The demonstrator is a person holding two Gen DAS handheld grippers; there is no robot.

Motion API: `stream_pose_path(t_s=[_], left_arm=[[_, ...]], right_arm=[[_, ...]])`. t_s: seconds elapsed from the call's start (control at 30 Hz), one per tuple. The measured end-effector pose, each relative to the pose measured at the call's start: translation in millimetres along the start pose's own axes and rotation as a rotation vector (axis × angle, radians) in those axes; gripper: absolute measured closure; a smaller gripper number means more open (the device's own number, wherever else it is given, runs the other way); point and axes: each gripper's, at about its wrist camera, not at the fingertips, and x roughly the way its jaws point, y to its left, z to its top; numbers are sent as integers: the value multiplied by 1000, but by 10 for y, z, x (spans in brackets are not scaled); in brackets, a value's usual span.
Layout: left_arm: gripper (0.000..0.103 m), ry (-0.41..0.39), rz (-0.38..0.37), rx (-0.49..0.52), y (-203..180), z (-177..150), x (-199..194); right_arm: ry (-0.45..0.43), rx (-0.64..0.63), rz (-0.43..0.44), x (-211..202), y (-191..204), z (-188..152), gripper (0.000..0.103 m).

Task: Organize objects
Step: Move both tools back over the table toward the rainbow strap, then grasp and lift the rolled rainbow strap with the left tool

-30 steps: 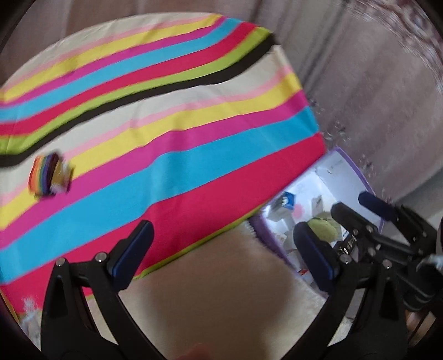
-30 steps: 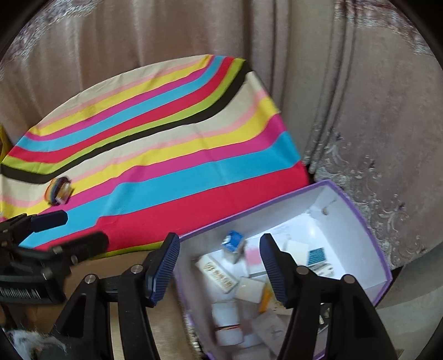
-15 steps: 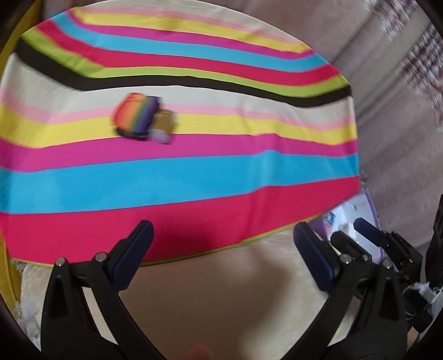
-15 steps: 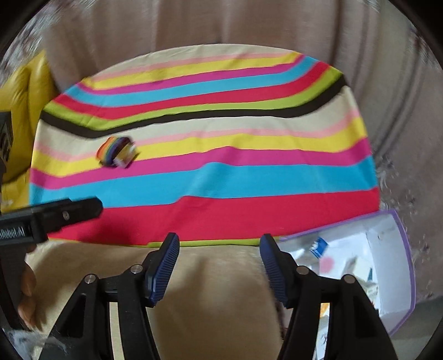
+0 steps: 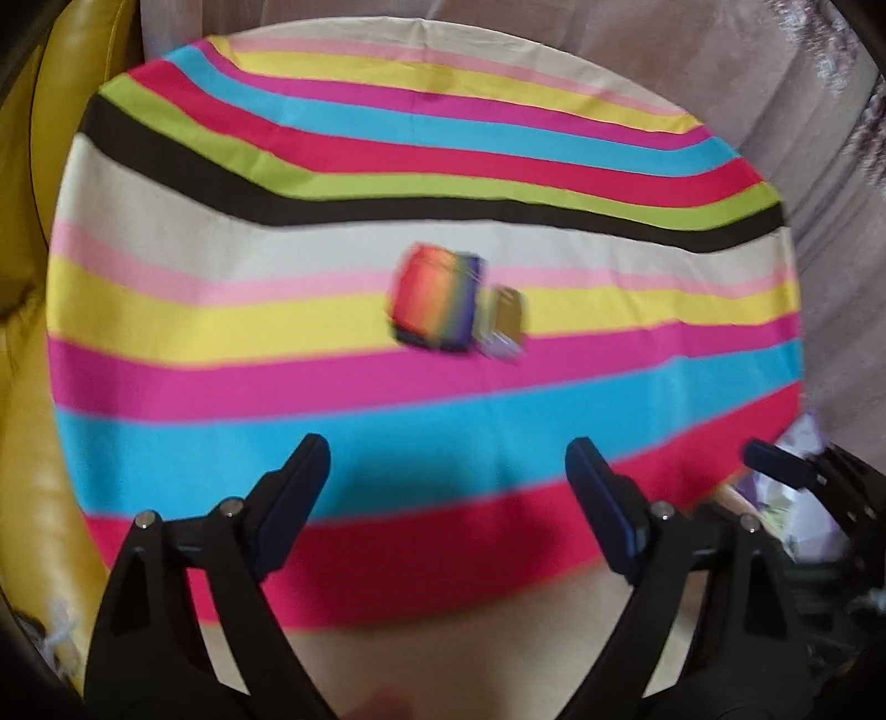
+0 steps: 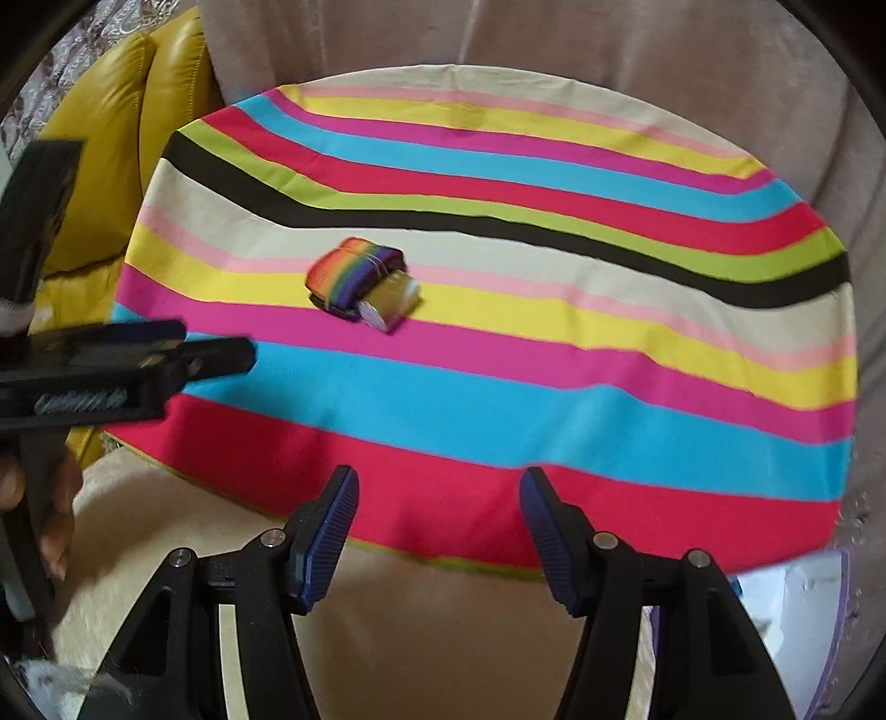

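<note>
A rolled rainbow strap with a shiny metal buckle lies on the striped tablecloth, left of centre; it also shows blurred in the left wrist view. My left gripper is open and empty over the cloth's near blue stripe, short of the strap. It shows from the side in the right wrist view. My right gripper is open and empty over the cloth's near edge. Its fingertips show at the right of the left wrist view.
A purple-rimmed white storage box with small items sits low at the right, beside the table. A yellow leather sofa stands at the left. Beige curtains hang behind the table. Cream carpet lies below.
Both grippers have swung left, away from the box and toward the table. The strap now sits near the middle of the left wrist view. Both stay open.
</note>
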Motion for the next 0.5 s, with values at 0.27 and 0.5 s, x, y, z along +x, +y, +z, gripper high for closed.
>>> stream_pose_path(t_s=[0.27, 0.5], left_arm=[[16, 40, 25, 34, -15, 575, 593], [18, 120, 38, -2, 45, 785, 1127]], right_arm=[[-5, 4, 17, 159, 18, 130, 41], [-20, 41, 24, 169, -77, 156, 41]])
